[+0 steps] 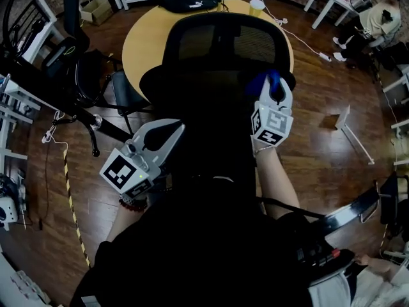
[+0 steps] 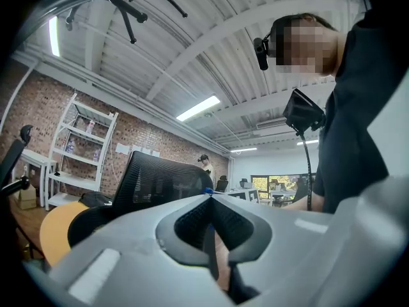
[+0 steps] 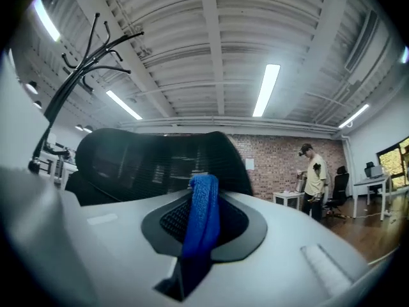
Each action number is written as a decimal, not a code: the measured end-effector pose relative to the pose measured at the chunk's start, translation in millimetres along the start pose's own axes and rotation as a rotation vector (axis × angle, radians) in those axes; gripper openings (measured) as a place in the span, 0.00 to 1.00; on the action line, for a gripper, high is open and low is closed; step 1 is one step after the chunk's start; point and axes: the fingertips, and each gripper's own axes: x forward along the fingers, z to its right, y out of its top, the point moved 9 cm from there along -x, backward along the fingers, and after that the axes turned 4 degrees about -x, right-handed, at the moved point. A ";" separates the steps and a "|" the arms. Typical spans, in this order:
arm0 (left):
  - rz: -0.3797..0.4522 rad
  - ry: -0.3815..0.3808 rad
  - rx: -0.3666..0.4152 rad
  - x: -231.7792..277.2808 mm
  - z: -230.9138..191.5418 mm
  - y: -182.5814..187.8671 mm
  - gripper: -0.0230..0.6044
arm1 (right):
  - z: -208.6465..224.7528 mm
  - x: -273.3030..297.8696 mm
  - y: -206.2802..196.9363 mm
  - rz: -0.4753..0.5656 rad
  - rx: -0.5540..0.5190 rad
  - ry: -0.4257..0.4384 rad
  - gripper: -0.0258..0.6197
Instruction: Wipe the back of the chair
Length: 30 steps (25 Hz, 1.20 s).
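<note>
Peeking blue cloth [image 1: 273, 84], mostly hidden.

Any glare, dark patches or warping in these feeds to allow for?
Head view: chair back merges with dark clothing, detail lost. Left gripper view: fisheye bends ceiling beams. Right gripper view: blue cloth sharp, chair back silhouetted by ceiling lights.

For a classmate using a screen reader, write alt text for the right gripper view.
The right tongs grip a blue cloth in front of a black mesh chair back. A person stands by a brick wall at right.
</note>
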 end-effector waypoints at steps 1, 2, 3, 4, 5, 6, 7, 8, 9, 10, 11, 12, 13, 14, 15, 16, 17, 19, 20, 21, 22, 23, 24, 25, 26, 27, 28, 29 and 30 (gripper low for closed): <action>0.003 0.003 -0.004 0.1 0.6 -0.1 0.05 | -10.6 6.5 0.6 -0.004 -0.008 0.025 0.09; -0.001 0.004 -0.004 -0.4 0.8 -0.9 0.05 | -20.2 12.2 1.4 -0.007 -0.012 0.037 0.09; -0.008 0.005 -0.001 -0.9 1.1 -1.4 0.05 | -27.8 16.5 2.0 -0.009 -0.005 0.040 0.09; -0.011 0.006 0.003 -0.6 1.6 -0.9 0.05 | -33.4 19.2 2.3 -0.009 0.010 0.042 0.10; -0.010 0.009 0.007 0.4 2.0 -0.1 0.05 | -38.0 20.9 2.3 -0.007 0.022 0.052 0.09; -0.011 0.011 0.012 1.4 1.8 -0.1 0.05 | -42.5 22.4 2.2 -0.005 0.027 0.073 0.09; -0.013 0.015 0.017 2.0 0.9 -1.1 0.05 | -47.3 24.2 2.0 -0.003 0.024 0.102 0.09; -0.014 0.018 0.019 2.4 -0.1 -2.5 0.05 | -52.0 26.4 1.8 -0.002 0.021 0.133 0.09; -0.013 0.020 0.018 2.5 -0.3 -3.4 0.05 | -56.2 28.7 1.9 -0.004 0.026 0.164 0.09; -0.010 0.022 0.015 2.4 0.9 -3.5 0.05 | -59.4 30.8 2.2 -0.009 0.041 0.190 0.09; -0.007 0.021 0.014 2.4 3.3 -3.2 0.05 | -61.3 32.1 2.8 -0.017 0.060 0.207 0.09; -0.008 0.019 0.012 2.6 6.0 -2.7 0.05 | -62.6 32.8 3.5 -0.023 0.074 0.220 0.10; -0.011 0.016 0.009 3.3 8.2 -2.4 0.05 | -64.3 33.2 4.0 -0.024 0.079 0.233 0.10; -0.016 0.013 0.007 4.1 9.0 -2.7 0.05 | -67.6 33.7 4.2 -0.020 0.076 0.254 0.10; -0.020 0.010 0.009 4.2 8.5 -4.0 0.05 | -73.1 34.6 4.4 -0.014 0.067 0.283 0.10; -0.020 0.008 0.012 3.8 7.3 -5.3 0.05 | -80.8 35.7 4.8 -0.009 0.055 0.317 0.10; -0.018 0.008 0.013 3.1 6.2 -5.8 0.05 | -89.9 37.1 5.6 -0.006 0.042 0.350 0.10; -0.014 0.010 0.016 2.0 6.2 -5.4 0.05 | -108.8 39.5 8.7 -0.007 0.015 0.403 0.10; -0.014 0.009 0.017 2.4 7.3 -5.4 0.05 | -117.4 40.2 11.1 -0.008 -0.005 0.430 0.10; -0.013 0.008 0.016 3.5 8.7 -5.8 0.05 | -126.0 40.6 14.3 -0.007 -0.031 0.464 0.10; -0.011 0.008 0.014 4.3 10.1 -6.2 0.05 | -135.2 40.6 18.4 -0.004 -0.057 0.503 0.10; -0.011 0.010 0.010 4.4 11.0 -6.6 0.05 | -144.7 40.3 22.8 0.000 -0.075 0.538 0.10; -0.013 0.013 0.007 4.0 11.5 -7.0 0.05 | -153.6 39.8 26.5 0.006 -0.083 0.567 0.10; -0.016 0.016 0.006 3.2 11.7 -7.5 0.05 | -161.4 39.3 29.0 0.015 -0.081 0.590 0.10; -0.019 0.019 0.008 2.1 11.4 -8.1 0.05 | -168.9 39.0 30.5 0.027 -0.074 0.612 0.10; -0.021 0.022 0.011 0.3 10.3 -8.7 0.05 | -176.8 39.0 31.5 0.039 -0.065 0.632 0.10; -0.022 0.024 0.015 -2.3 8.3 -9.2 0.05 | -185.3 39.2 32.5 0.050 -0.055 0.650 0.10; -0.021 0.027 0.019 -5.4 6.2 -9.8 0.05 | -193.9 39.1 33.7 0.056 -0.044 0.665 0.10; -0.020 0.030 0.019 -8.4 4.9 -11.0 0.05 | -201.1 38.0 34.7 0.057 -0.032 0.678 0.10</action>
